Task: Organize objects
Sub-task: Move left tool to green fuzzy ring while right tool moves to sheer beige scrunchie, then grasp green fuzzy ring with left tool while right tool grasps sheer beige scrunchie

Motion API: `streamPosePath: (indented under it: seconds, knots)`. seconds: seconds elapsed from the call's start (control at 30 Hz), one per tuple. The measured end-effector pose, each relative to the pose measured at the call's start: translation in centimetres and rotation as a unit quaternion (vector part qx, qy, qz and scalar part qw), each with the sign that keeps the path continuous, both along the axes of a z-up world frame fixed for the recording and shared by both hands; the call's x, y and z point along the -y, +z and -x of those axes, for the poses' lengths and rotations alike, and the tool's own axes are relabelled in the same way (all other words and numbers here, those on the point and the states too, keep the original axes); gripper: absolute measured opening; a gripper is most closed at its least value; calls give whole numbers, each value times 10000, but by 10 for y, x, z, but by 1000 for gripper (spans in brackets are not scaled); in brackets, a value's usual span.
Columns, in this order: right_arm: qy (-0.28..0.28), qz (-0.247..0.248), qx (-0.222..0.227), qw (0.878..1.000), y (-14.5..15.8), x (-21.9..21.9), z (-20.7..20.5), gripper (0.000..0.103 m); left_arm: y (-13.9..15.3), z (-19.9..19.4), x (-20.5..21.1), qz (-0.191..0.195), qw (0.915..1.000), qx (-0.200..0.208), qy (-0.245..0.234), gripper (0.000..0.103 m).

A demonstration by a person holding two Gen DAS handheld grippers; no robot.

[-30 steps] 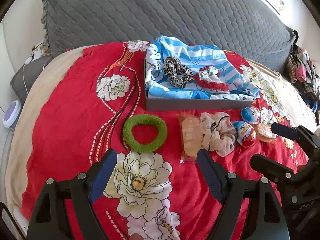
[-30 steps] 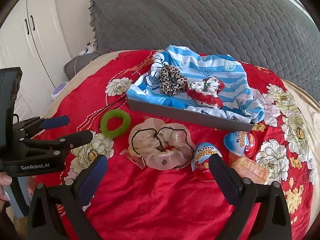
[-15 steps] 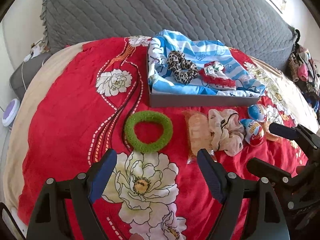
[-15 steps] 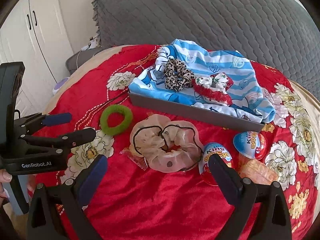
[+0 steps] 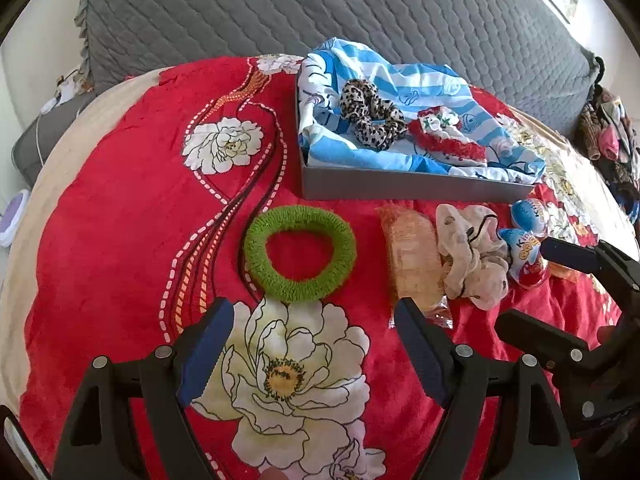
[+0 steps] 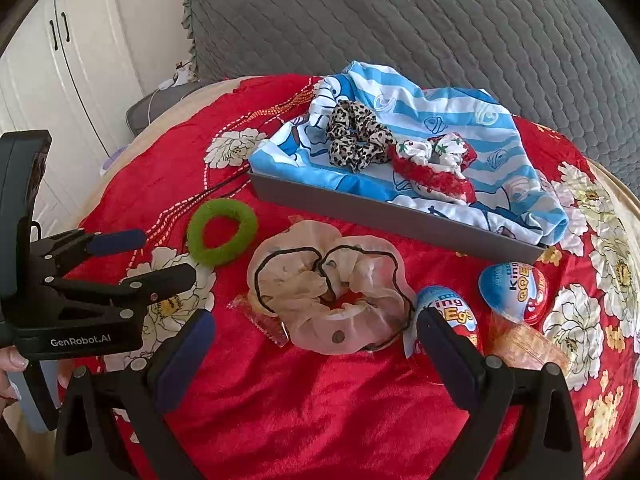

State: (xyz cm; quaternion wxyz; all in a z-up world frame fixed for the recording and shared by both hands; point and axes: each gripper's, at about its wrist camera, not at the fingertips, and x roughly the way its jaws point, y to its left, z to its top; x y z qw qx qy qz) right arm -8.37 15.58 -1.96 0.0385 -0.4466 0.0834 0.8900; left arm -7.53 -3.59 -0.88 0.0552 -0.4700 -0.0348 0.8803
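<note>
A green hair ring (image 5: pixel 300 254) (image 6: pixel 222 230) lies on the red flowered blanket just ahead of my left gripper (image 5: pixel 312 316), whose jaws stand open and empty. A beige sheer scrunchie (image 6: pixel 328 298) (image 5: pixel 472 256) lies in front of my right gripper (image 6: pixel 316 328), also open and empty. Beside it are two blue and red toy eggs (image 6: pixel 448 312) (image 6: pixel 514 290) and an orange snack packet (image 5: pixel 412 258). A grey tray (image 5: pixel 400 190) (image 6: pixel 380 216) lined with blue striped cloth holds a leopard scrunchie (image 5: pixel 370 114) and a red and white one (image 5: pixel 448 136).
A grey quilted headboard cushion (image 5: pixel 320 12) rises behind the tray. White cupboard doors (image 6: pixel 72 64) stand at the left. A heap of clothes (image 5: pixel 608 132) sits at the far right. A second orange packet (image 6: pixel 528 344) lies by the eggs. A hand (image 6: pixel 12 360) holds the left gripper.
Both grippers have sunk a little toward the blanket and closer to the objects, which now look larger. Both pairs of jaws stay equally wide. No object has shifted.
</note>
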Motion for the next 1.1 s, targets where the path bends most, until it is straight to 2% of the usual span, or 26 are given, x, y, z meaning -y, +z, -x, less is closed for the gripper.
streamPosePath:
  seconds: [0.73, 0.93, 1.1]
  knots:
    - [-28, -73, 196, 9998, -25, -5, 22, 101, -21, 23, 4, -111, 9999, 93, -9, 83]
    - [2, -8, 261, 9997, -30, -7, 27, 95, -26, 28, 5, -151, 9998, 103, -12, 83]
    - [88, -24, 309, 9995, -34, -5, 32, 85, -31, 32, 6, -195, 9997, 147, -7, 83]
